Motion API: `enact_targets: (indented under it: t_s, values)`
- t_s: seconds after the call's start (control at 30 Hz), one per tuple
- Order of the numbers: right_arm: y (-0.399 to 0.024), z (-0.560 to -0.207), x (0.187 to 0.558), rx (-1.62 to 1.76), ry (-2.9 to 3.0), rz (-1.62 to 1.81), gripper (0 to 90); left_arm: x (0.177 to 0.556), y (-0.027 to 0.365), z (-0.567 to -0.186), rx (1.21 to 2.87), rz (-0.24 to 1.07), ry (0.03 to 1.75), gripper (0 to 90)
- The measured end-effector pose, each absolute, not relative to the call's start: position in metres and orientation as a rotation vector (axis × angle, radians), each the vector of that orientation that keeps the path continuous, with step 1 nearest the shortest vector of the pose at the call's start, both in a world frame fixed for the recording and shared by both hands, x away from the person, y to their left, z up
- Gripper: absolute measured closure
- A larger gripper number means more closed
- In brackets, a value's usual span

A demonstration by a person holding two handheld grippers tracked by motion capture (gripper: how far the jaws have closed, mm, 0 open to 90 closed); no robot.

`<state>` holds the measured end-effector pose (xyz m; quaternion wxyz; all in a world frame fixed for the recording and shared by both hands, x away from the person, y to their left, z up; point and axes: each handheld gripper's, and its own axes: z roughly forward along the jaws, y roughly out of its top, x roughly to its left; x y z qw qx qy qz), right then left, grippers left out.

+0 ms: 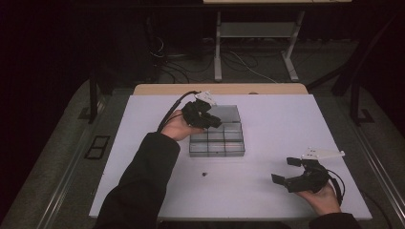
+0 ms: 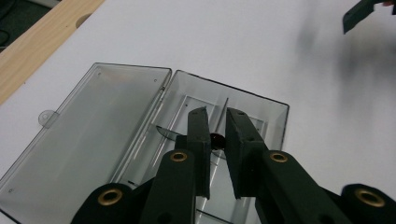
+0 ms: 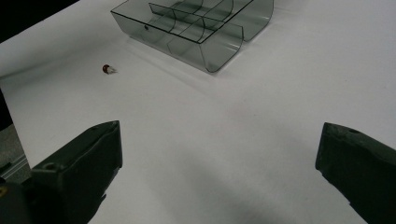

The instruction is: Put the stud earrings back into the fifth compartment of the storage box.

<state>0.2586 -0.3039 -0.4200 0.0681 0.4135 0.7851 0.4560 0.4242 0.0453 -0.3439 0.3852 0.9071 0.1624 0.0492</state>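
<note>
While the left gripper [image 2: 216, 122] hung over the clear plastic box [image 1: 217, 145], its two matte black jaws were pinched on a small dark red bead [image 2: 217, 139], a glossy round speck between the flat pads. That bead sat just above the box's compartments, in the left gripper view right over a thin upright divider. Smoky, see-through plastic made up the box, a shallow rectangle cut into small cells by curved partitions, and its flat lid [image 2: 88, 135] lay folded open beside it on the table, with a little rounded tab at the outer edge. Brass-coloured rivets dotted the gripper's black arms.

Over on the other side, the right gripper [image 1: 288, 170] rested low near the table's front edge, well apart from the box, its blocky black jaws spread wide with nothing between them but bare tabletop. A grey three-cornered plate [image 1: 323, 153] sat on top of it.

Another bead [image 3: 108, 69], reddish with a pale end, lay loose on the smooth white table [image 1: 286, 124], between the box and the person's side. A dark sleeve [image 1: 143, 181] covered the left forearm, and a strip of light wood [image 2: 37, 42] edged the table's far side.
</note>
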Motion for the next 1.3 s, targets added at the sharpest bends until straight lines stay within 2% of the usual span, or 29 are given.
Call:
enact_targets:
  t_s: [0.53,1.1,1.3]
  values:
    - [-0.304,-0.420,0.260,1.237,2.372,1.375,0.1,0.446,0.040,-0.375,2.261,0.127,0.539,79.5]
    - [-0.304,-0.421,0.260,1.236,2.380,1.376,0.2,0.452,0.033,-0.404,2.288,0.071,0.553,79.4]
    - [-0.305,-0.421,0.260,1.239,2.381,1.377,0.1,0.451,0.034,-0.401,2.275,0.051,0.561,74.2]
